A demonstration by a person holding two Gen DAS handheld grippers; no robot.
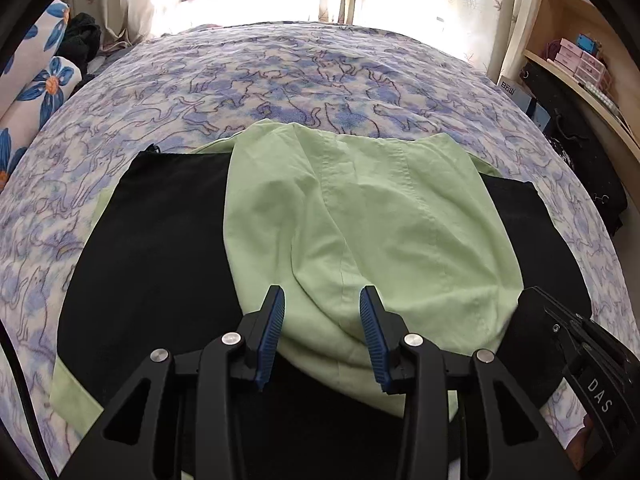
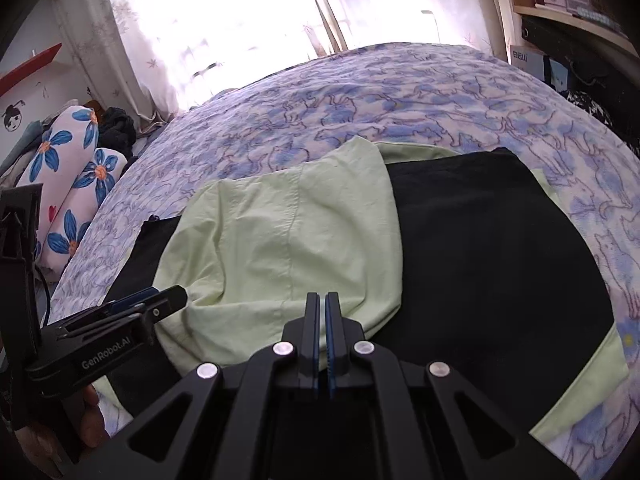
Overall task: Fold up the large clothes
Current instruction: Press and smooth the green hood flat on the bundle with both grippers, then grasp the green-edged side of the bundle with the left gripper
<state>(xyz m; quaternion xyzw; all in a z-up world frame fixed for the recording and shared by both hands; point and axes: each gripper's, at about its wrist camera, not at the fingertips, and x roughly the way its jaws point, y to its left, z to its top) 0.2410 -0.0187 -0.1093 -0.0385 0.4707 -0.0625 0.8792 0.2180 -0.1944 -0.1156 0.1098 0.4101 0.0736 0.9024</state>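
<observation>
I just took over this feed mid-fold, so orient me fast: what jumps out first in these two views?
A pale green cotton garment panel lies folded over a black fabric body, spread across the blue-and-lilac cat-print bedspread. The left tongs stand open over the green fold's near edge, while the right tongs are shut at that same edge. Behind the bed, bright white floral curtains wash out the background.

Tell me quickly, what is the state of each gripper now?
Left gripper: open, over the green garment, holding nothing.
Right gripper: shut; whether it pinches any cloth cannot be told.
</observation>
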